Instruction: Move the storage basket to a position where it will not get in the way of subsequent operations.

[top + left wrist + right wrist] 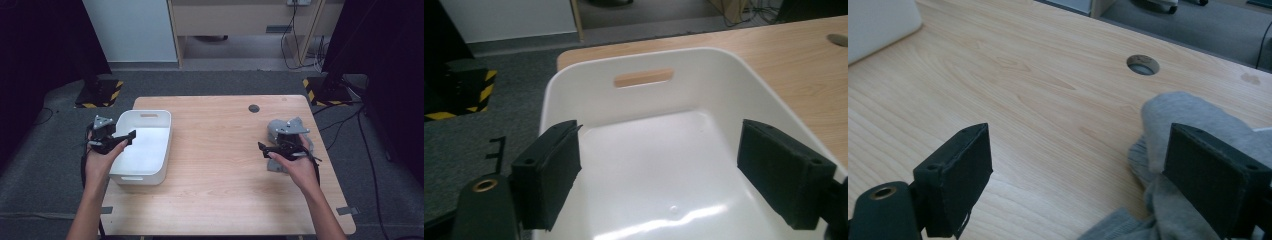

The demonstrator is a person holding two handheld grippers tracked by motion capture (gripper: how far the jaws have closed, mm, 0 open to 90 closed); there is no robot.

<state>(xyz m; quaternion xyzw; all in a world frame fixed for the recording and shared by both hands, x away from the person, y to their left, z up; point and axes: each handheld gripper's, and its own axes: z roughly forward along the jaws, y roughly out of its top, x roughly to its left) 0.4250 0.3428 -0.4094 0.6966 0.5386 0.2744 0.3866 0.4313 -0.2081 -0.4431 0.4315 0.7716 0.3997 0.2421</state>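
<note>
Grey cloth lies crumpled at the table's right side, partly under the right gripper. That gripper's jaws stand wide apart with nothing between them, the cloth just beside one jaw. White tub sits at the table's left edge, empty. Left gripper hovers over the tub, jaws wide, holding nothing.

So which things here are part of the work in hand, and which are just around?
In the job:
- crumpled grey cloth
- white rectangular plastic bin
- left gripper, open
- right gripper, open

Just around:
- light wooden table
- round cable hole
</note>
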